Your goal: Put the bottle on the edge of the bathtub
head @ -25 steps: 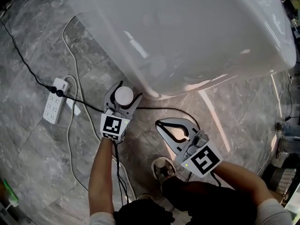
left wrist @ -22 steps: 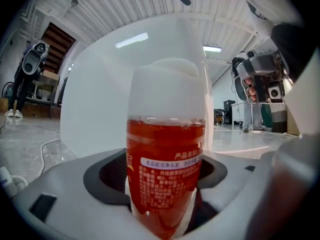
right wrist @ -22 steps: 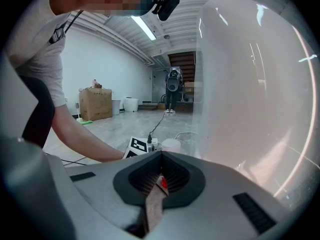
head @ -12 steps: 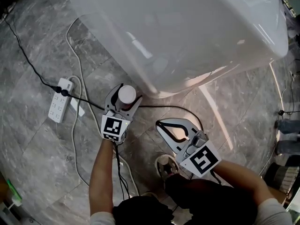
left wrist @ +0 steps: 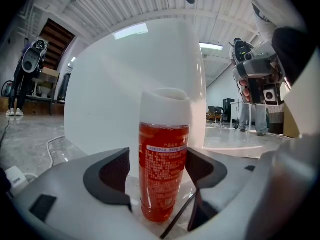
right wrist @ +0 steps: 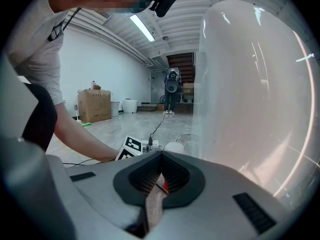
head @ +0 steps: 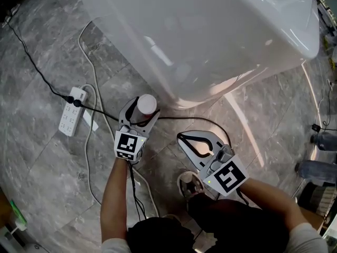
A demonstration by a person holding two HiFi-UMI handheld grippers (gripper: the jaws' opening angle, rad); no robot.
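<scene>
- The left gripper [head: 142, 108] has its jaws pressed onto the sides of the bottle [head: 147, 104], one dark pad on each side.
- In the left gripper view, the bottle [left wrist: 164, 159] stands upright between that gripper's [left wrist: 159, 169] pads. It is clear, filled with red-orange liquid, has a white cap and a label of small print.
- The bottle is low down, near the grey stone floor [head: 47, 167] and just beside the white bathtub's [head: 210, 36] outer wall, not on its rim. Whether its base touches the floor cannot be told.
- The right gripper [head: 183, 137] is pinched together at the tips and holds nothing. It hovers over the floor to the right of the left gripper, apart from the tub.
- The right gripper view shows its jaws [right wrist: 160, 159] meeting, with the tub wall [right wrist: 250, 84] rising at the right.
- A black cable [head: 184, 121] runs along the floor under both grippers, towards a white power strip [head: 72, 117] lying to the left.
</scene>
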